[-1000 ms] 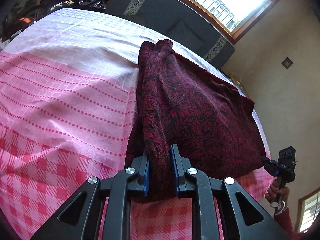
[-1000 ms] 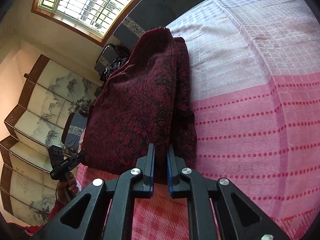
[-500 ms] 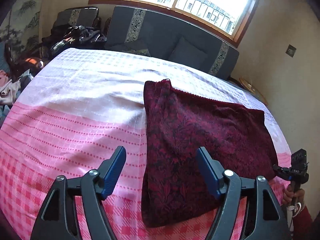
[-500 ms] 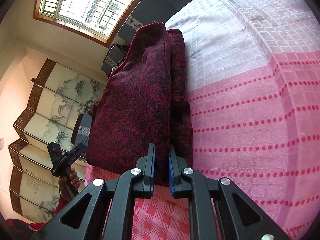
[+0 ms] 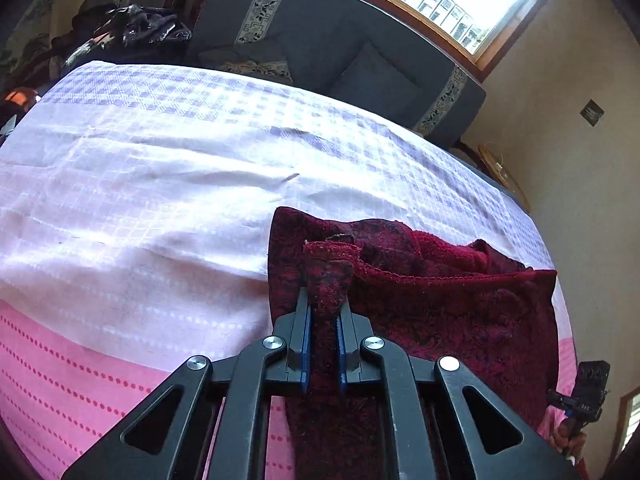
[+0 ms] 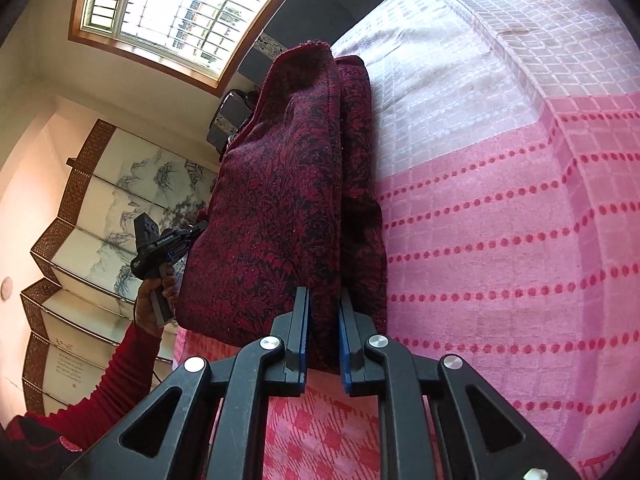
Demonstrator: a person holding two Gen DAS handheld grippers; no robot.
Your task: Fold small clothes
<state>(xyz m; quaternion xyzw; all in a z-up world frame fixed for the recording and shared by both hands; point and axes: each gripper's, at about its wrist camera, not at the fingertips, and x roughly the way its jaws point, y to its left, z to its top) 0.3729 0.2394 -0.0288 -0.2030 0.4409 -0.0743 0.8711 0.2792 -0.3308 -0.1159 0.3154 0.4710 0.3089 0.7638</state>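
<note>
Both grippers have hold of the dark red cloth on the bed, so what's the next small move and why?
Probably carry the left gripper toward the near edge, laying its pinched corner over the dark red cloth. That gripper is shut on a raised corner with loose, bunched fabric behind it, while the right gripper clamps the near edge against the pink bedspread, so the fold looks ready to be laid flat.

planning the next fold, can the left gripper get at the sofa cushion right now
Probably not. The left gripper has its jaws shut on a corner of the red cloth, and the cushion sits on the sofa beyond the far edge of the bed.
</note>
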